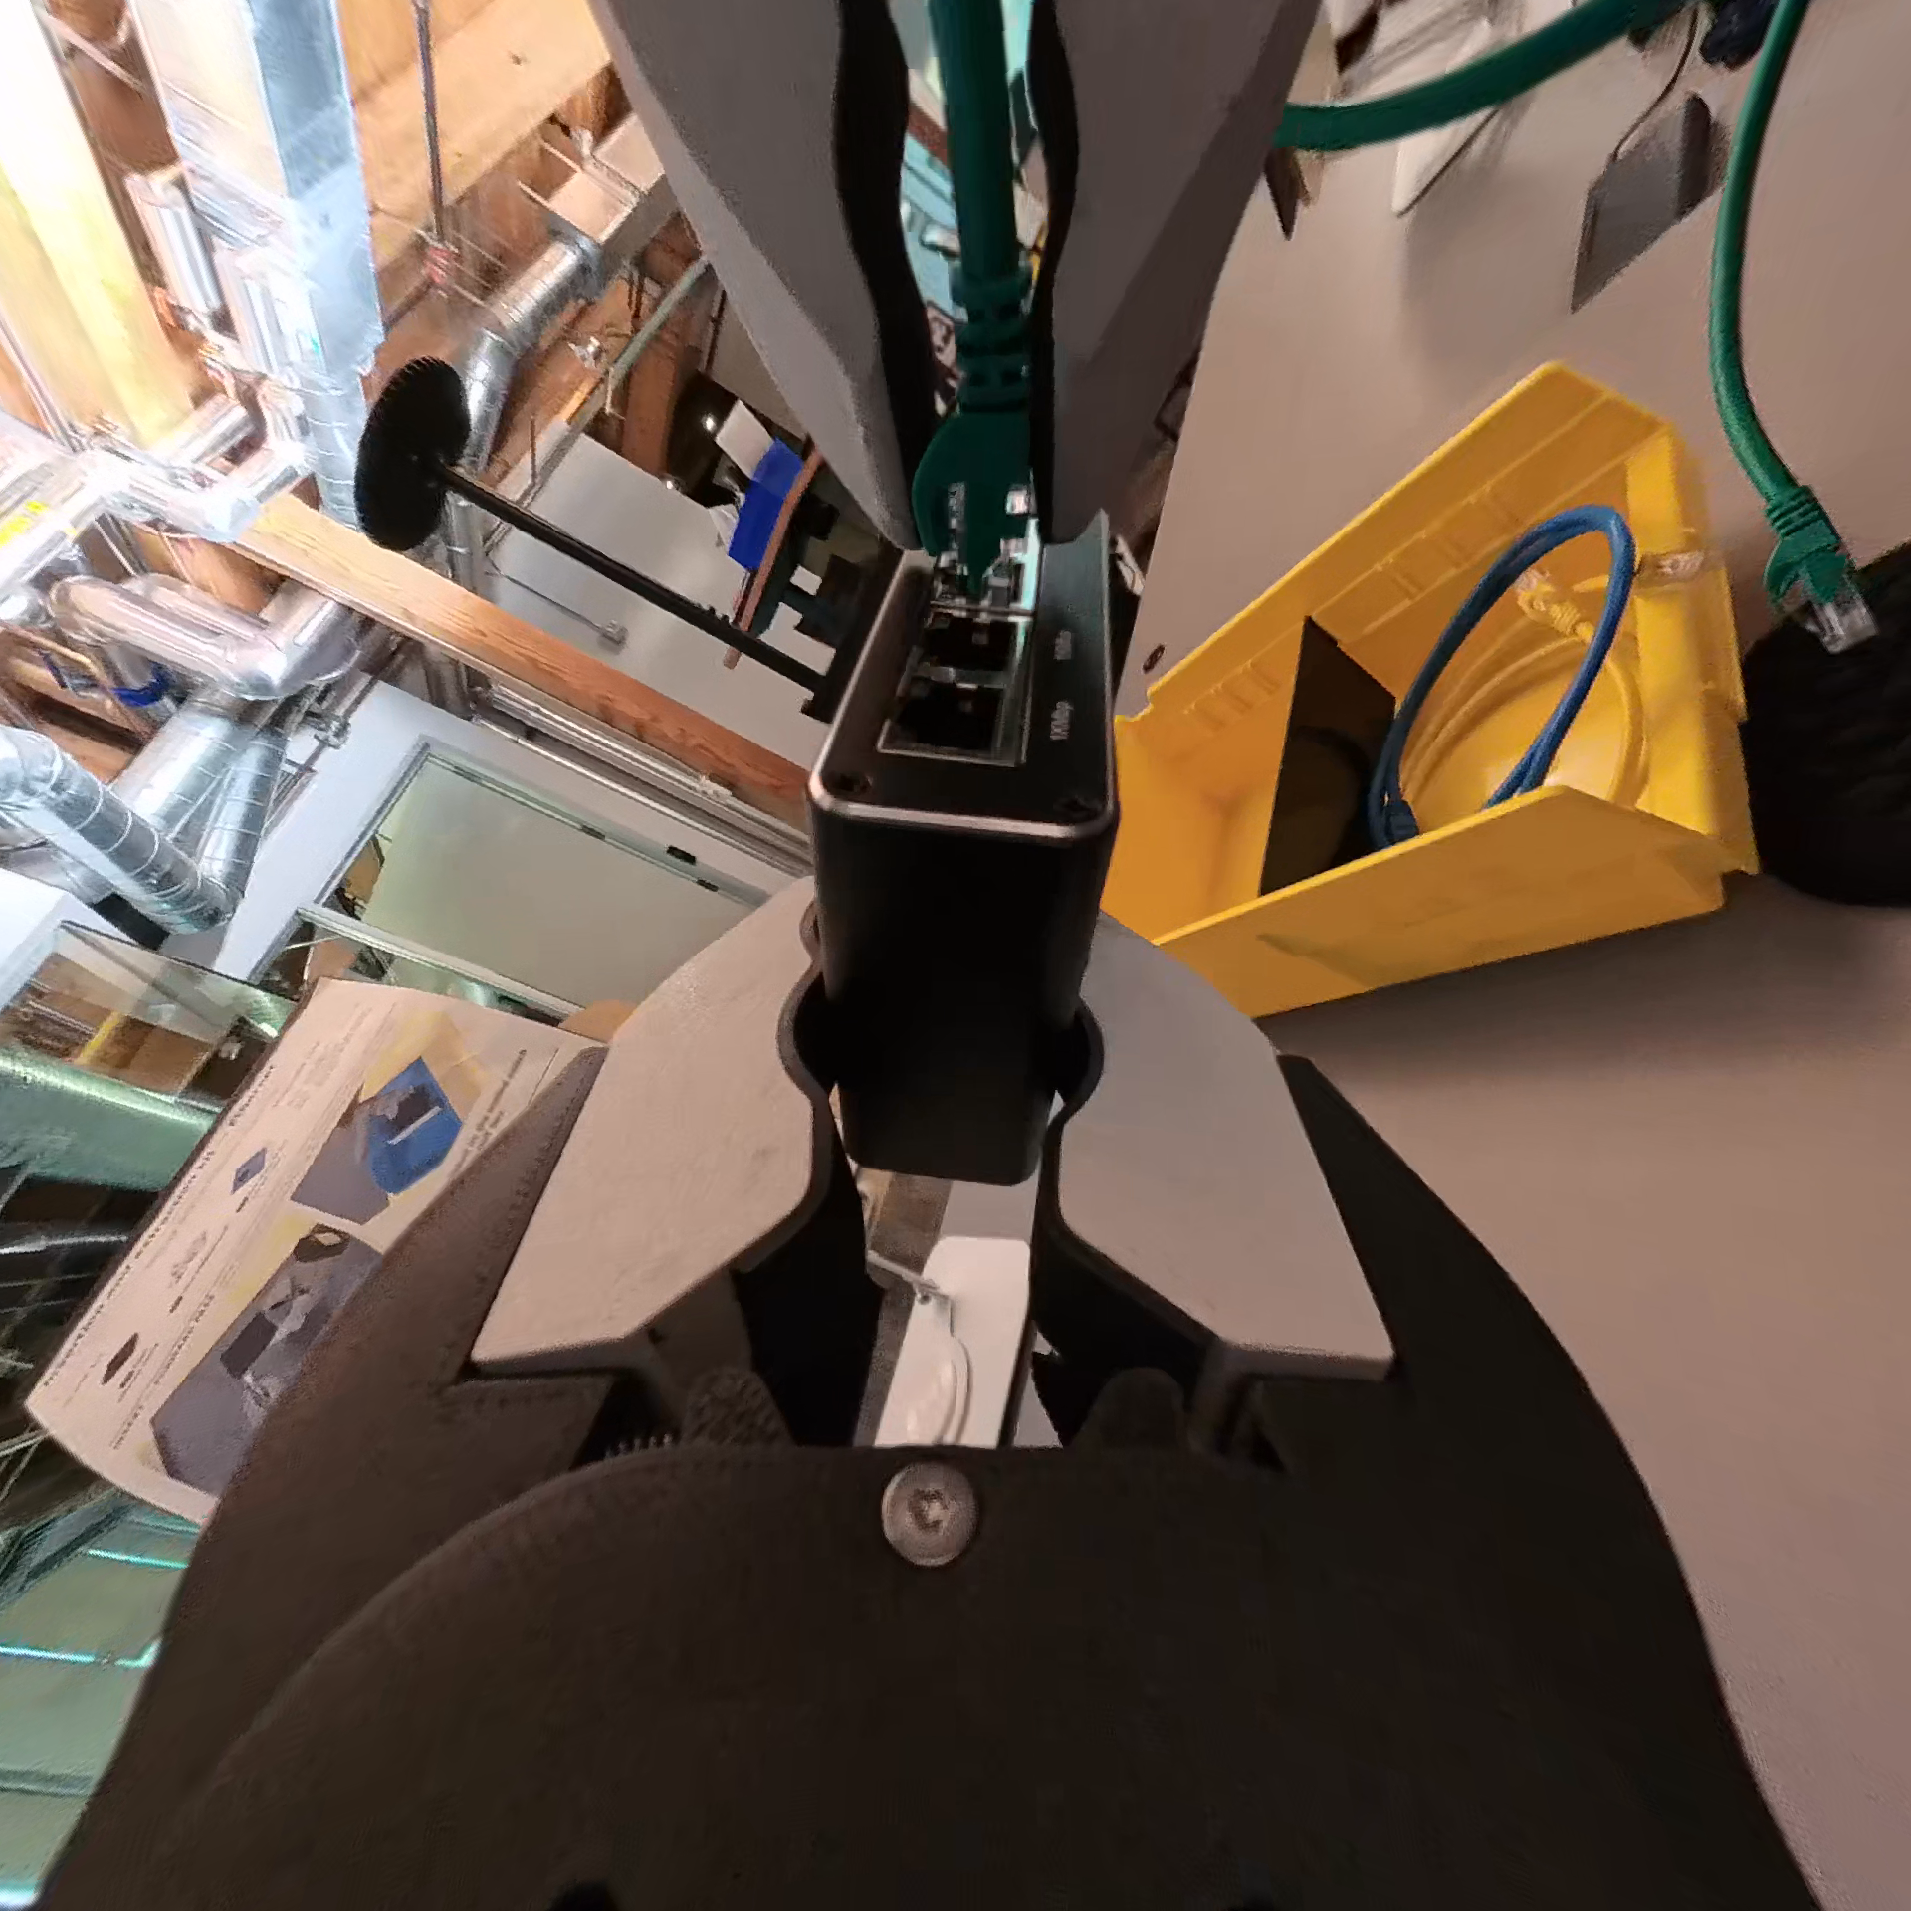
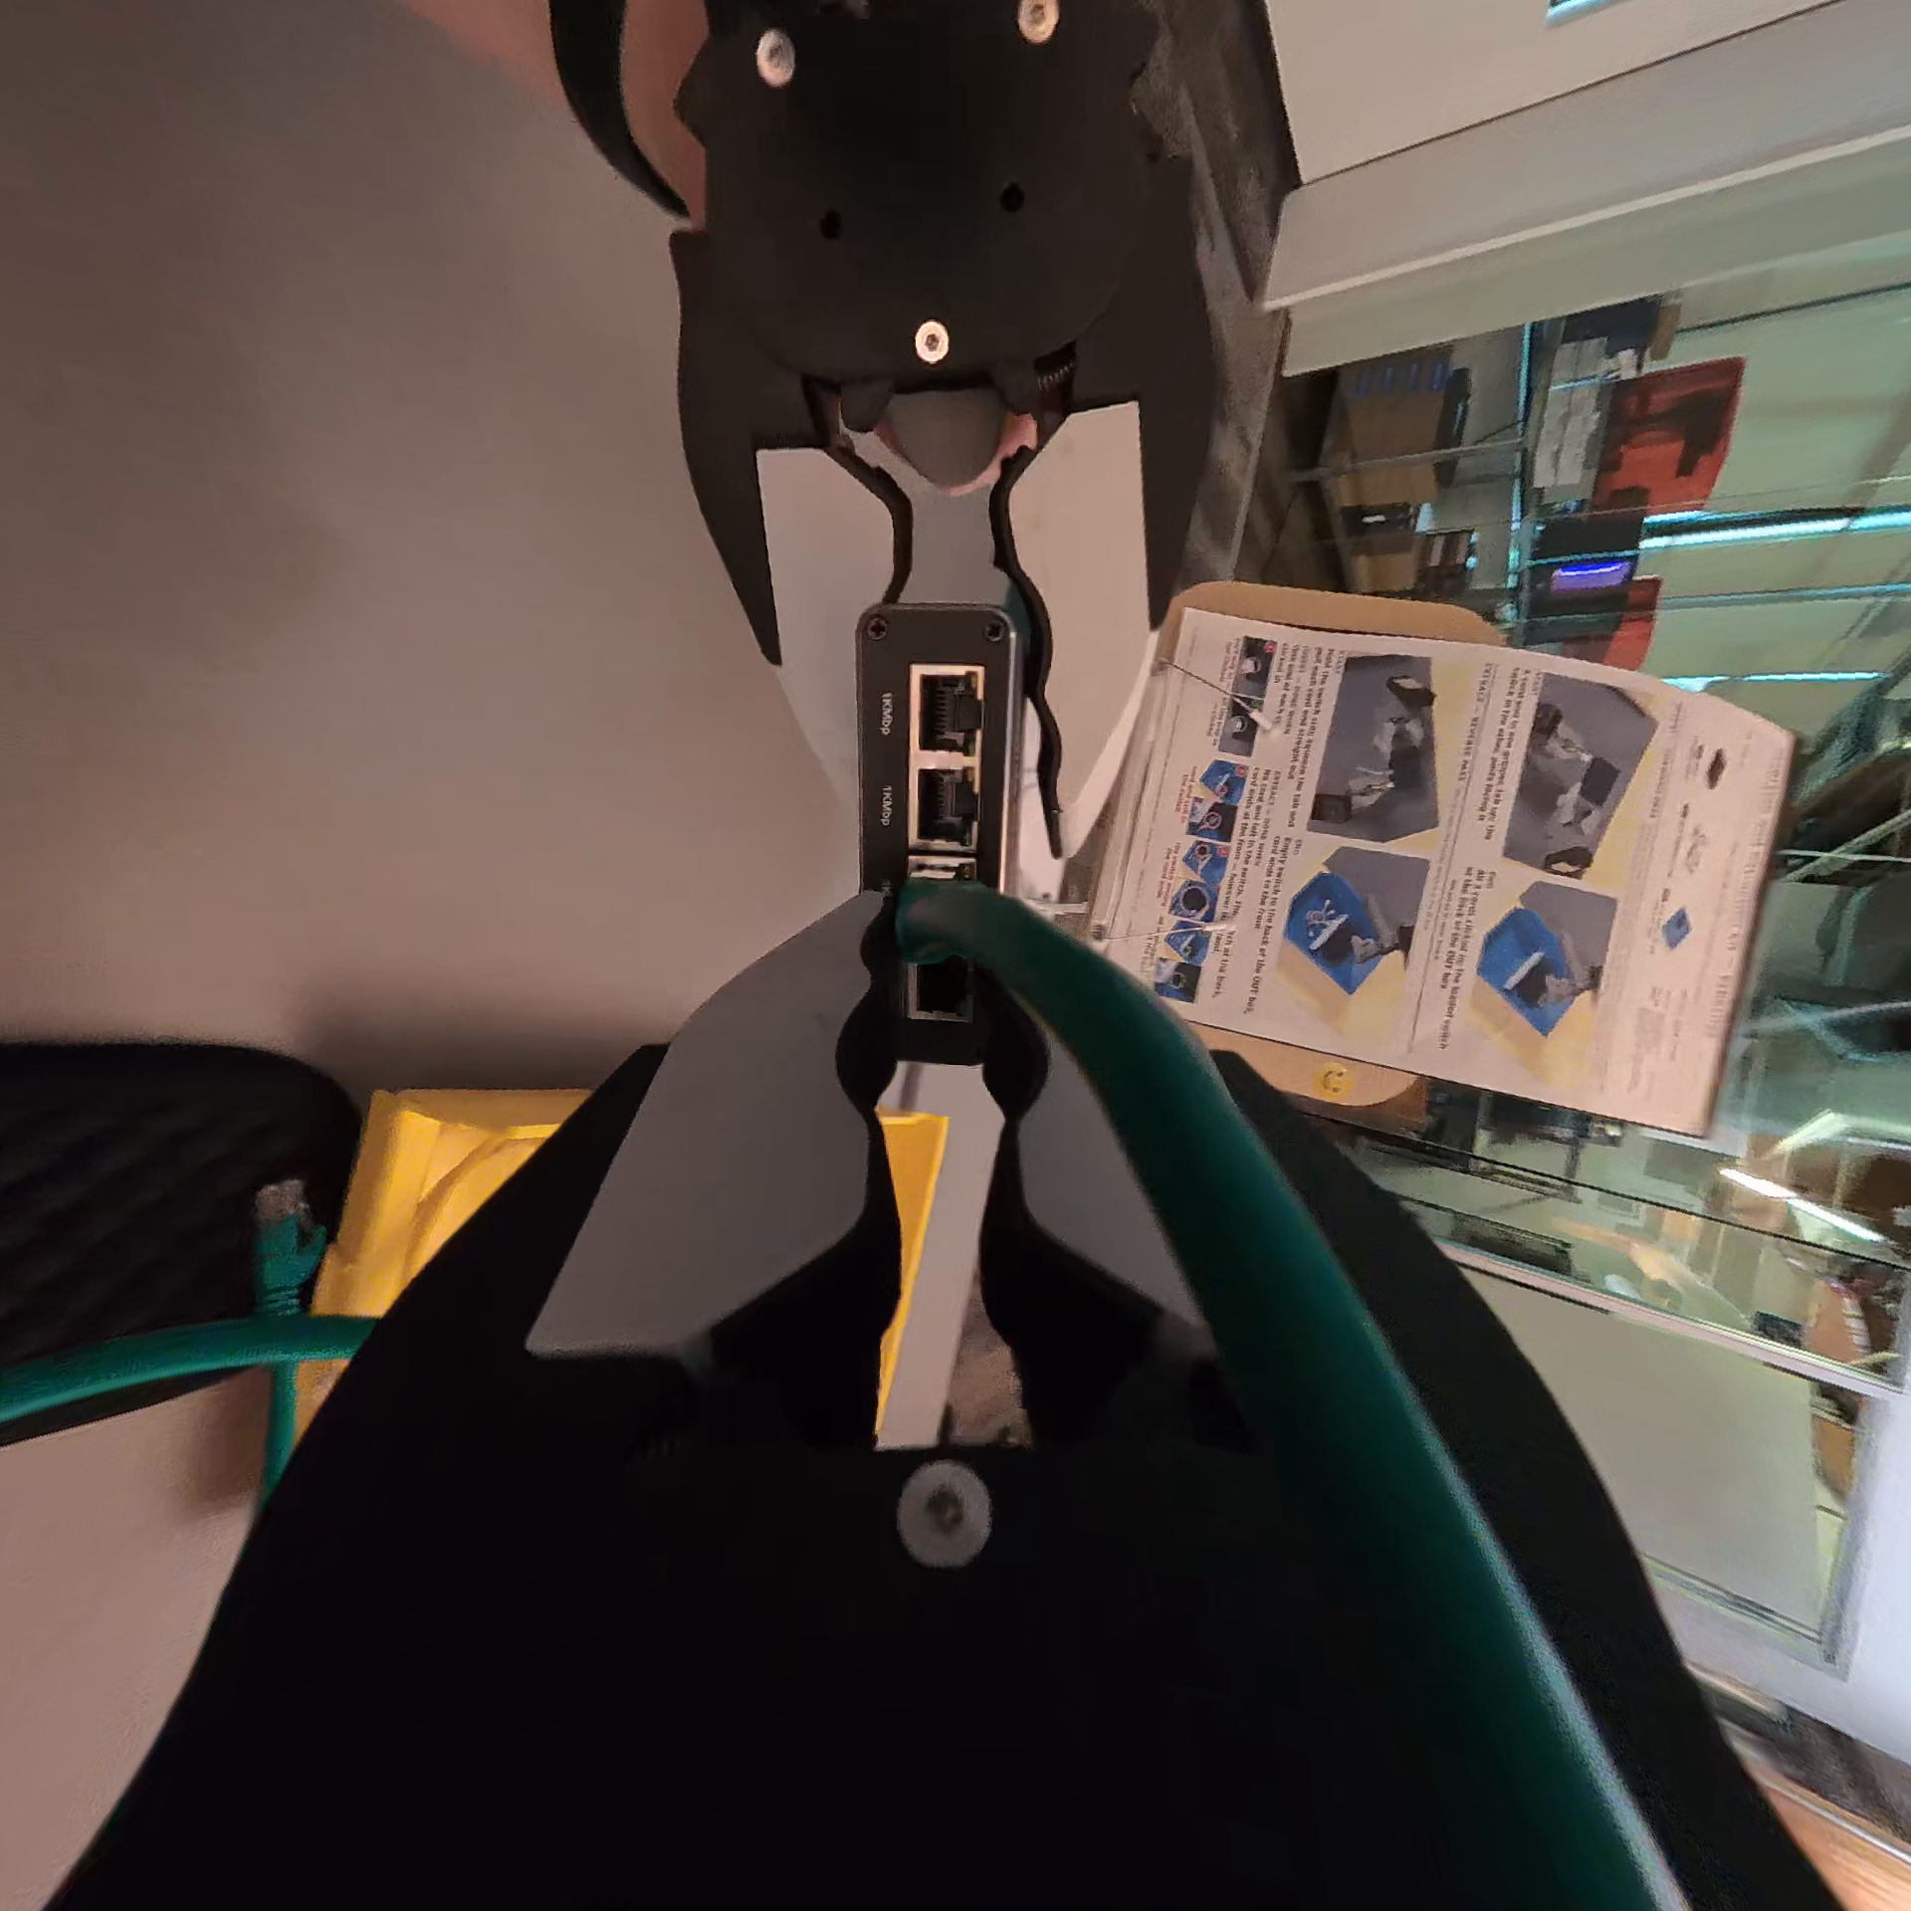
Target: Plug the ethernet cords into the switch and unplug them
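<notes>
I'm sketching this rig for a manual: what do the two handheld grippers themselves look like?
Both match: a rounded matte black body with one silver screw at its centre, and two flat, tapering grey fingers with scalloped black inner edges. That holds for the left gripper and the right gripper.

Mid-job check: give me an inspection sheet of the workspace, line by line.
Surface: grey table.
Job's things: black switch held off the table; green ethernet cord with its plug at a port; whether it is seated, cannot tell.
Clutter: yellow bin on its side, holding a blue cable and a yellow cable; printed instruction sheet.
Grippers: left gripper shut on the switch; right gripper shut on the green cord's plug end.
Cables: loose green plug resting unplugged.
Surroundings: ducts and wooden beams.
</notes>
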`<state>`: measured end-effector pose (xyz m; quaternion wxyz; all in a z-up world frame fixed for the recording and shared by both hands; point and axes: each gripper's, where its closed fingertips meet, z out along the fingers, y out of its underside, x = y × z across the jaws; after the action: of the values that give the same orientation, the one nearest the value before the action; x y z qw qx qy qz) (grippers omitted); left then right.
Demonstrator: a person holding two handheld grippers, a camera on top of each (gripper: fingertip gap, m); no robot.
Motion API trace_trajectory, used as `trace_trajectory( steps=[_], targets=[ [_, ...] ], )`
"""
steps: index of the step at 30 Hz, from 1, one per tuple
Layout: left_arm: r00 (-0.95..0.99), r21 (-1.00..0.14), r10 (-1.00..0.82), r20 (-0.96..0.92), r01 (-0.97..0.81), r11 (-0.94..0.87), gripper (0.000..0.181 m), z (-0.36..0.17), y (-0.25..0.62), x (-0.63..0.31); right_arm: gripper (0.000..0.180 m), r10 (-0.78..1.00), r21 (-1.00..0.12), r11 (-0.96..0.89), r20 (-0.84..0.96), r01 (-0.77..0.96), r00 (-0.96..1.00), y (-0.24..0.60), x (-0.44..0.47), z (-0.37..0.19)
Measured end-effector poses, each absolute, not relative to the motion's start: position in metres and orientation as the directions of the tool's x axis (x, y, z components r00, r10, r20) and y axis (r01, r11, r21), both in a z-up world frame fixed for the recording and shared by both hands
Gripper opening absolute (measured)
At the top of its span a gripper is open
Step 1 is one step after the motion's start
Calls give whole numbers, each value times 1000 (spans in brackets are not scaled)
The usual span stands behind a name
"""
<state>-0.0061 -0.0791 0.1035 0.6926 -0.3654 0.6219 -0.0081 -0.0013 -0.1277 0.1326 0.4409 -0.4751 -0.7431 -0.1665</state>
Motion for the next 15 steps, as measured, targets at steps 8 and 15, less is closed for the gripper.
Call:
trace_trajectory(
  steps=[8, 15],
  targets=[
    [199, -599, -576, -793, -431, 675, 39, 93, -72, 0, 14, 673, -201, 410, 725, 890, -147, -125, 5, 121],
    [164, -603, -602, -782, -446, 662, 39, 79, -64, 3, 14, 743, -234, 367, 656, 900, -132, -118, 6, 110]
  ],
)
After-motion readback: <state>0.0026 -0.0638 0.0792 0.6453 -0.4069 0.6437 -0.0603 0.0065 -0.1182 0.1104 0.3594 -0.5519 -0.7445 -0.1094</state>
